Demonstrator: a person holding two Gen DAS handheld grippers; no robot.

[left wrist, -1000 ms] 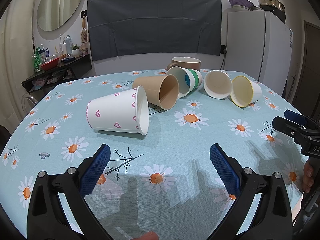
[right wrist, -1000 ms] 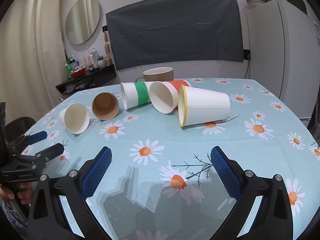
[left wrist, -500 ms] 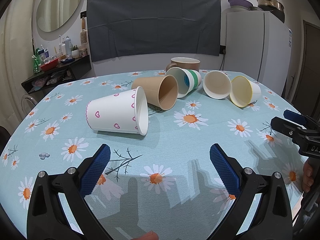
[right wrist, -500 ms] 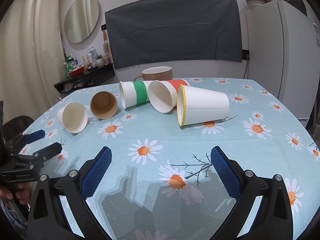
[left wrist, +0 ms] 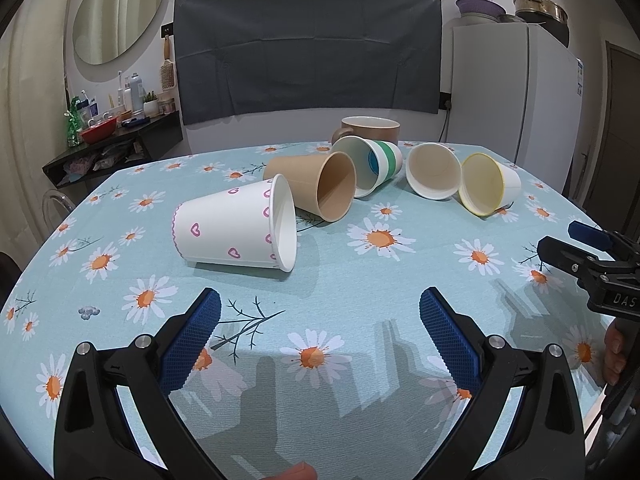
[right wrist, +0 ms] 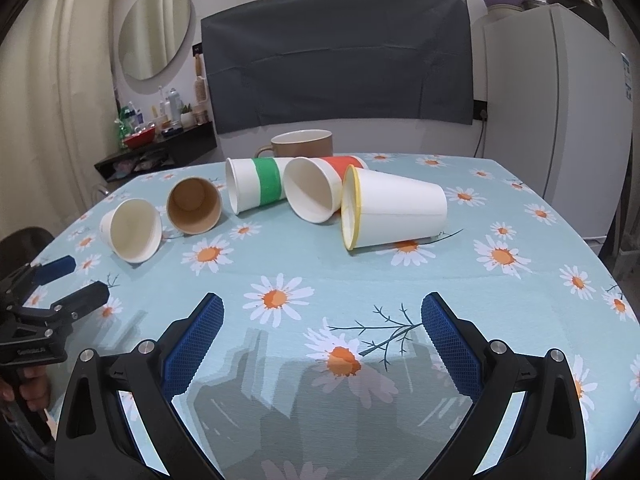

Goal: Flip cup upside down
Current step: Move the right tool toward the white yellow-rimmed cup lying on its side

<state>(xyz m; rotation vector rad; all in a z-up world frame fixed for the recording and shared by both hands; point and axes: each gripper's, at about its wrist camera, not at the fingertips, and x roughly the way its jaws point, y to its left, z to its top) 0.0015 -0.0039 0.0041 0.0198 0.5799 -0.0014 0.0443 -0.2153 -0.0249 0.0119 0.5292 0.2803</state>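
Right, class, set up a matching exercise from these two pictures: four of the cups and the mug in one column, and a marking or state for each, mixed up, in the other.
Column one:
1. heart cup
2. brown cup
3. striped cup
4. mug

Column two:
A. standing upright behind the row
B. green band around its side
C. on its side, plain cardboard colour inside and out
D. on its side, pink shapes printed on white

Right pairs: 1-D, 2-C, 3-B, 4-A
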